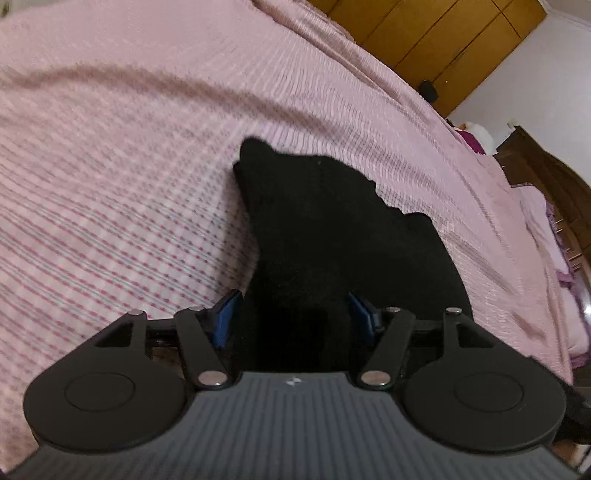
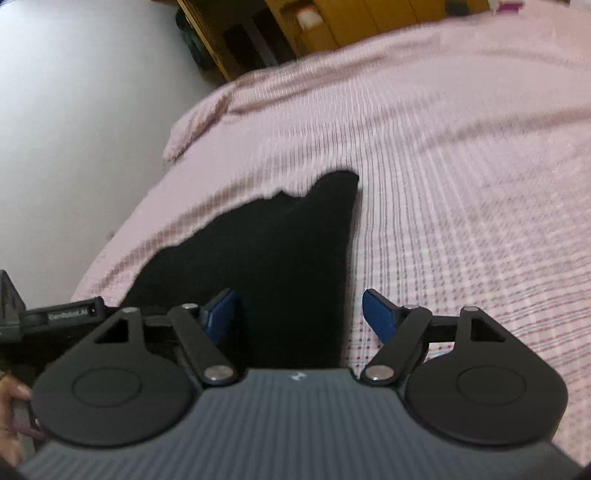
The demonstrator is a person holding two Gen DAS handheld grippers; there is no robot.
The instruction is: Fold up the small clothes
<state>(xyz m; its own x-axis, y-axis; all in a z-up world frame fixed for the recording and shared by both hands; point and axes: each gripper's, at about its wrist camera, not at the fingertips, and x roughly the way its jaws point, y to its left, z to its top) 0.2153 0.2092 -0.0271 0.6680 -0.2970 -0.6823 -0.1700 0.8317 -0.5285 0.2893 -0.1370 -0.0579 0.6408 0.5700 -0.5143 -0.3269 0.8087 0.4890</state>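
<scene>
A small black garment point(image 1: 332, 221) lies on the pink checked bedspread point(image 1: 110, 184). In the left wrist view it runs from the middle of the frame down between my left gripper's point(image 1: 293, 314) blue fingertips point(image 1: 225, 314), which stand wide apart with the cloth's near edge between them. In the right wrist view the same black garment point(image 2: 277, 251) lies in front of my right gripper point(image 2: 301, 314), whose blue fingertips point(image 2: 380, 314) are also wide apart over its near edge. Neither gripper pinches the cloth.
The bedspread point(image 2: 461, 166) covers the whole bed. Its edge drops to a white floor point(image 2: 74, 129) at left in the right wrist view. Wooden wardrobes point(image 1: 424, 33) and a dark wooden headboard point(image 1: 546, 177) stand beyond. The left gripper's body point(image 2: 55, 317) shows at lower left.
</scene>
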